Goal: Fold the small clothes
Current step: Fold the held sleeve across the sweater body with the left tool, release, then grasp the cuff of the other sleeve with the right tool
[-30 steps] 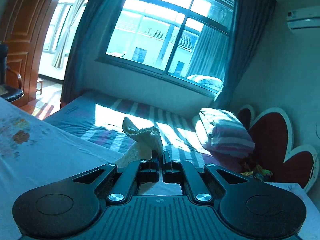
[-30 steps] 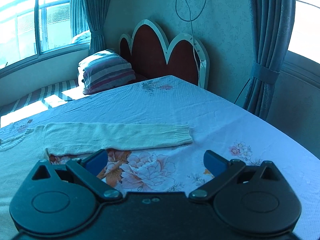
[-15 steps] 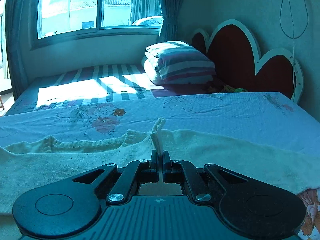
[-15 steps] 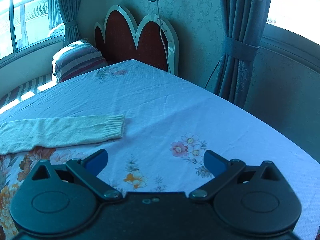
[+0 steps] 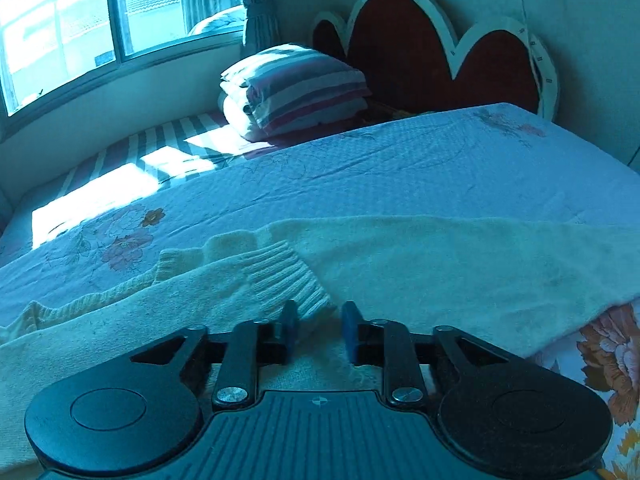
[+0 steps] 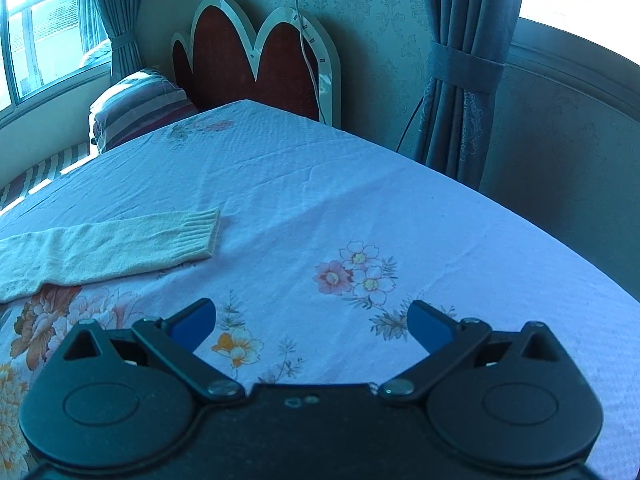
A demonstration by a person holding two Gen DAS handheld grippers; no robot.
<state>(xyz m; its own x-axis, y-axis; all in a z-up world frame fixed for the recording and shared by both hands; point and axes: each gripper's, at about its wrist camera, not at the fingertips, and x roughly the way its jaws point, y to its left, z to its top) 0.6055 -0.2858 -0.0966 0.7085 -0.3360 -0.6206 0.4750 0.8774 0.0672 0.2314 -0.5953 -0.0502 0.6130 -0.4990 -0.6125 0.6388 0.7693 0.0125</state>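
A cream knitted sweater lies flat on the flowered bedspread. One sleeve is folded across its body, and that sleeve's ribbed cuff rests just ahead of my left gripper. The left jaws are opening; the cuff's corner lies between the blue pads without being pressed. The other sleeve stretches out to the right, its cuff up and to the left of my right gripper. That gripper stands wide open over bare bedspread, nothing between its fingers.
A folded striped quilt sits by the red scalloped headboard. A lower striped mattress runs under the window on the left. The bed's right edge drops off toward a tied curtain and the wall.
The left gripper carried the pinched sleeve cuff over, laid it on the sweater's body and opened its jaws. The right gripper swung right, so the outstretched sleeve slid to the left of its view.
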